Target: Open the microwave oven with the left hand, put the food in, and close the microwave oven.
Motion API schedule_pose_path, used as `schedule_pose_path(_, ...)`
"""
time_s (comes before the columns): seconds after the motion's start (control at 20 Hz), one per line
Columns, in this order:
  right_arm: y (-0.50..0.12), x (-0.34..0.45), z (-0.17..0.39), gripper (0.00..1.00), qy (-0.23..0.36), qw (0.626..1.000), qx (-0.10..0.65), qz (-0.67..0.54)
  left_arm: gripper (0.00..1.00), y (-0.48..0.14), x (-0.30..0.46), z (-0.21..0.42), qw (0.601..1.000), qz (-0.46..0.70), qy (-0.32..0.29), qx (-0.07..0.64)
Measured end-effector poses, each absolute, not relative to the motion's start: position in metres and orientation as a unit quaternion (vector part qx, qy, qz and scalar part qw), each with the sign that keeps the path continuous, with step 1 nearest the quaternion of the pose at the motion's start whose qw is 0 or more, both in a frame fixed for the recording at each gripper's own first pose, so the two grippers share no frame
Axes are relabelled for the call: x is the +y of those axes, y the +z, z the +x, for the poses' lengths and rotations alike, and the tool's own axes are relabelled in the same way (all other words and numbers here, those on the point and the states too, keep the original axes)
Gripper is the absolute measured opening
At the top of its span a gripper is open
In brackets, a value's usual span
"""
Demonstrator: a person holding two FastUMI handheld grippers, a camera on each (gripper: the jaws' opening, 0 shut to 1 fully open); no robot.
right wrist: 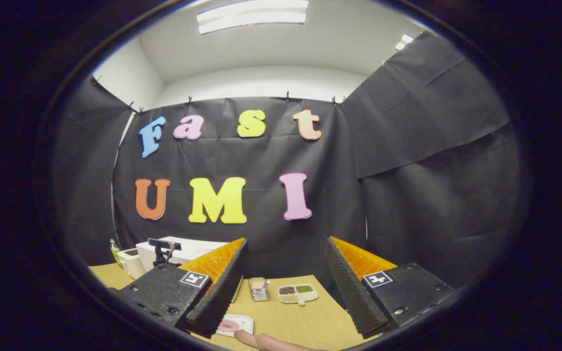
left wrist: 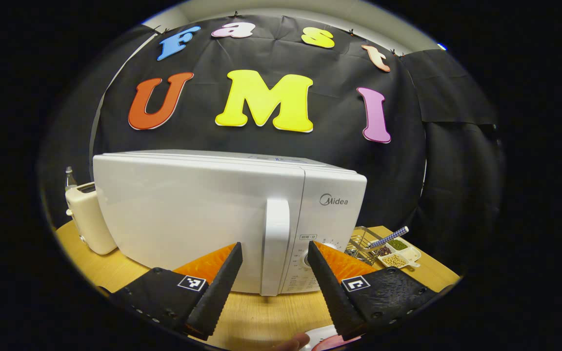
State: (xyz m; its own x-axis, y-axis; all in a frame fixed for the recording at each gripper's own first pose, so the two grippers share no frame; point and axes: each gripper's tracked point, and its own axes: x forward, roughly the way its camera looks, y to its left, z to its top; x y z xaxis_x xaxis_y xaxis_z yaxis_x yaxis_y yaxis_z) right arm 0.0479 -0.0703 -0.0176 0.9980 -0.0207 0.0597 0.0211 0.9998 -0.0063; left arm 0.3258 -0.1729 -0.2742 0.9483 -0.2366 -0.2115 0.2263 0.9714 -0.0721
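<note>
While lined up on the microwave [left wrist: 222, 214] door handle [left wrist: 276, 243] with left gripper [left wrist: 273, 273] jaws apart, risks closing short and slipping off. Food plate [right wrist: 234, 325] on bench [right wrist: 300, 321] below right gripper [right wrist: 286, 287], jaws also apart; could get knocked.

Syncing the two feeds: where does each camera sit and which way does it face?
Left gripper view: rides on the left tool, low over the table, facing the shut microwave head-on; its handle stands between the open fingers, untouched. A fingertip shows at the bottom.
Right gripper view: rides on the right tool, farther back and tilted up at the wall; open fingers, with a finger below.
Shared: microwave, toaster, wire basket, divided dish, plate.
</note>
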Motion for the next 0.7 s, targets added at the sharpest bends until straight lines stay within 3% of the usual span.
schedule_pose_path(0.05, -0.021, -0.073, 0.049, 1.00, -0.011, 1.000, -0.027, -0.005, 0.84, -0.274, -0.175, 0.331, 0.988, -0.017, -0.118, 0.102)
schedule_pose_path(0.1, -0.025, -0.075, 0.050, 1.00, -0.011, 1.000, -0.025, -0.006, 0.66, -0.277, -0.177, 0.334, 0.988, -0.011, -0.118, 0.098)
schedule_pose_path(0.15, -0.029, -0.078, 0.051, 1.00, -0.010, 1.000, -0.023, -0.007, 0.69, -0.279, -0.172, 0.338, 0.990, -0.004, -0.104, 0.094)
schedule_pose_path(0.25, -0.036, -0.082, 0.053, 1.00, -0.009, 1.000, -0.016, -0.006, 0.52, -0.280, -0.171, 0.341, 0.992, 0.011, -0.090, 0.087)
schedule_pose_path(0.4, -0.042, -0.090, 0.054, 1.00, -0.012, 1.000, -0.011, -0.002, 0.47, -0.280, -0.166, 0.339, 0.993, 0.014, -0.077, 0.086)
schedule_pose_path(0.45, -0.044, -0.093, 0.055, 1.00, -0.014, 1.000, -0.010, 0.000, 0.29, -0.279, -0.165, 0.337, 0.993, 0.015, -0.076, 0.086)
schedule_pose_path(0.65, -0.051, -0.102, 0.056, 1.00, -0.021, 1.000, -0.001, 0.004, 0.21, -0.283, -0.167, 0.338, 0.993, 0.007, -0.075, 0.095)
schedule_pose_path(0.7, -0.050, -0.101, 0.056, 1.00, -0.017, 1.000, -0.004, 0.006, 0.13, -0.282, -0.170, 0.342, 0.993, 0.007, -0.074, 0.092)
